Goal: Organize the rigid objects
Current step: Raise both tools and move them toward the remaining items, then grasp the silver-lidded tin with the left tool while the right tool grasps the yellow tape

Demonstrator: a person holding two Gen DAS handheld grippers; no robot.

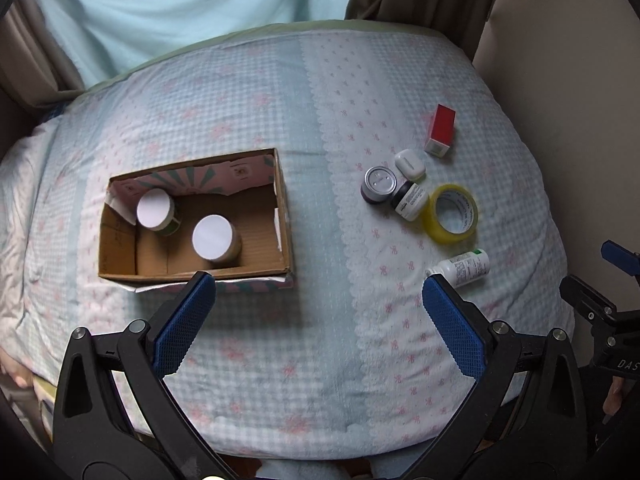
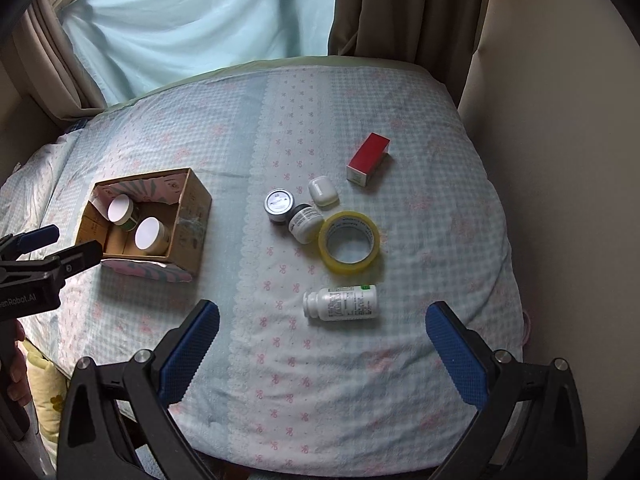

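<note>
Legible markings:
- Black body of the left hand-held gripper [image 2: 38, 250], left edge of the right wrist view: white lettering, cut off, "...enRobot.AI".
- Black body of the right hand-held gripper [image 1: 618, 260], right edge of the left wrist view: pale letters "DAS", cut off.
- Print on the white plastic pill bottle [image 2: 342, 303], small black-and-white jar [image 2: 305, 223] and yellow tape roll [image 2: 349, 246]: too small to read.

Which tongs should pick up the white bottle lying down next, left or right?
Probably the right tongs. They are open, and the white bottle lies just ahead between their tips. The left tongs, also open, sit nearer the cardboard box, with the bottle off to their side.
</note>
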